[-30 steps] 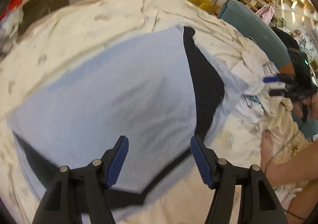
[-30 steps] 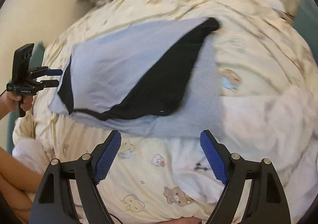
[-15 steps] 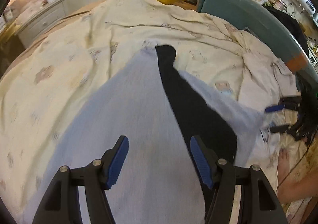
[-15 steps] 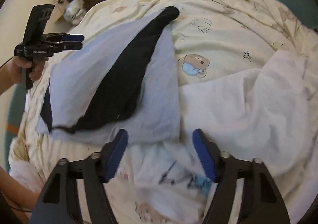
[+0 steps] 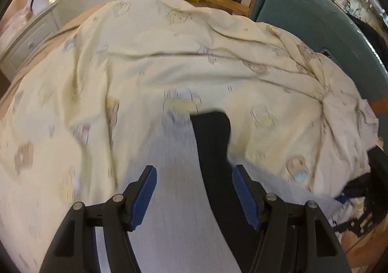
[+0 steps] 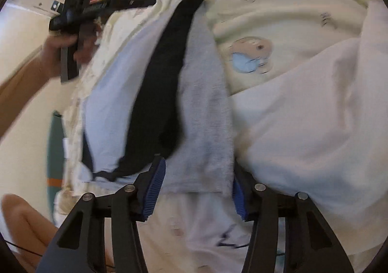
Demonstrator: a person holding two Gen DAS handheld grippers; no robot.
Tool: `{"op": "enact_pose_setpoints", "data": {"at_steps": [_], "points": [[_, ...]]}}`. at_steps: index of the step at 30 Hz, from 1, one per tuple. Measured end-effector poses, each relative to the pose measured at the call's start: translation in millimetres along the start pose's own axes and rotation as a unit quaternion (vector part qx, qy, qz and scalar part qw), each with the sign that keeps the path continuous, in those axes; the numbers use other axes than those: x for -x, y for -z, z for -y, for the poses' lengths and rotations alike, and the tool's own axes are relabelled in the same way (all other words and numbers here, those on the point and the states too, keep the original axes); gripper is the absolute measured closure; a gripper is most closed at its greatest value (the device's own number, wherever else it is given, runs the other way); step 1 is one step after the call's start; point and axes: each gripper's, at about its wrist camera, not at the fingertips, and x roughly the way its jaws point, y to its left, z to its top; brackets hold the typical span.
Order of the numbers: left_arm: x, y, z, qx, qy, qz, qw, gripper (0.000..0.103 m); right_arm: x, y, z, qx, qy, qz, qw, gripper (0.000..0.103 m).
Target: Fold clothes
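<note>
Pale blue garment (image 6: 203, 93) with a black panel (image 6: 165, 74), spread on a cream bed cover (image 5: 169, 54), long axis running straight ahead of both hand-held grippers. Right hand-held gripper (image 6: 194, 190), jaws apart, straddling the near hem, closest to a corner. Left hand-held gripper (image 5: 194, 190), also spread wide, hovering over the cloth.

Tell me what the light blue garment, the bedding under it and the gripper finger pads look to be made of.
Light blue garment: soft knit or fleece-like cloth, matte and fuzzy, with a black inner layer.
Bedding: thin woven fabric, probably cotton, cream with printed bears, creased.
Finger pads: blue, ribbed, likely rubber or soft plastic; the ridges show.
</note>
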Motion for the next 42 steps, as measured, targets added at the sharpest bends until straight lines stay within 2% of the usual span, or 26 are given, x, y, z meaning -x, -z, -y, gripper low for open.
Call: {"op": "enact_pose_setpoints", "data": {"at_steps": [2, 5, 9, 12, 14, 22, 27, 30, 31, 32, 33, 34, 35, 39, 40, 41, 42], "points": [[-10.1, -11.6, -1.8, -0.007, -0.007, -0.004, 0.9999, 0.032, 1.9, 1.0, 3.7, 0.001, -0.006, -0.003, 1.0, 0.049], [-31.9, -26.8, -7.0, -0.035, -0.025, -0.031, 0.9986, 0.032, 5.7, 1.7, 7.2, 0.003, -0.022, -0.005, 1.0, 0.049], [-56.2, -38.6, -11.0, -0.066, -0.016, -0.062, 0.9958, 0.032, 11.1, 0.3, 20.5, -0.023, -0.063, 0.004, 0.998, 0.049], [-70.9, -43.0, -17.1, -0.071, -0.013, -0.079, 0.9942, 0.032, 11.8, 2.5, 27.6, -0.035, -0.081, 0.006, 0.996, 0.048], [-77.3, -43.2, -19.5, -0.058, 0.016, -0.095, 0.9936, 0.032, 11.5, 2.6, 25.5, -0.025, -0.078, -0.001, 0.997, 0.048], [-80.8, -36.3, -17.5, -0.08, 0.056, -0.117, 0.9883, 0.032, 7.2, 2.2, 23.6, -0.023, -0.082, -0.004, 0.996, 0.046], [-83.1, -43.6, -16.8, -0.059, 0.059, -0.095, 0.992, 0.032, 9.3, 3.4, 24.9, -0.027, -0.093, 0.0, 0.995, 0.046], [-85.5, -45.6, -8.0, -0.055, 0.076, -0.093, 0.9913, 0.032, 11.5, 10.7, 23.2, -0.013, -0.087, -0.005, 0.996, 0.046], [-84.9, -44.3, -3.4, -0.07, 0.068, -0.09, 0.9911, 0.035, 10.7, 12.1, 23.0, -0.011, -0.082, -0.004, 0.997, 0.046], [-84.4, -42.9, 1.2, -0.085, 0.06, -0.088, 0.9906, 0.045, 10.0, 13.6, 22.7, -0.009, -0.078, -0.003, 0.997, 0.046], [-83.8, -41.6, 5.8, -0.1, 0.053, -0.086, 0.9899, 0.079, 9.3, 14.9, 22.5, -0.008, -0.074, -0.003, 0.997, 0.046], [-80.9, -40.8, 7.8, -0.107, 0.049, -0.081, 0.9897, 0.088, 9.2, 13.8, 22.4, -0.01, -0.08, 0.001, 0.997, 0.046], [-77.1, -39.2, 10.5, -0.116, 0.05, -0.077, 0.989, 0.092, 9.1, 12.8, 22.3, -0.013, -0.086, 0.004, 0.996, 0.046], [-59.3, -33.5, 17.0, -0.144, 0.06, -0.072, 0.9851, 0.092, 3.0, 6.0, 14.9, -0.002, -0.088, 0.002, 0.996, 0.047], [-54.6, -33.6, 15.9, -0.143, 0.062, -0.07, 0.9853, 0.092, 2.5, 4.6, 10.8, 0.008, -0.085, 0.004, 0.996, 0.057], [-49.9, -33.7, 14.9, -0.143, 0.064, -0.067, 0.9854, 0.092, 3.0, 3.6, 4.4, 0.03, -0.063, 0.008, 0.998, 0.088], [-43.1, -33.6, 13.2, -0.146, 0.059, -0.062, 0.9855, 0.092, 3.5, 2.7, -1.6, 0.051, -0.042, 0.012, 0.998, 0.099]]}}
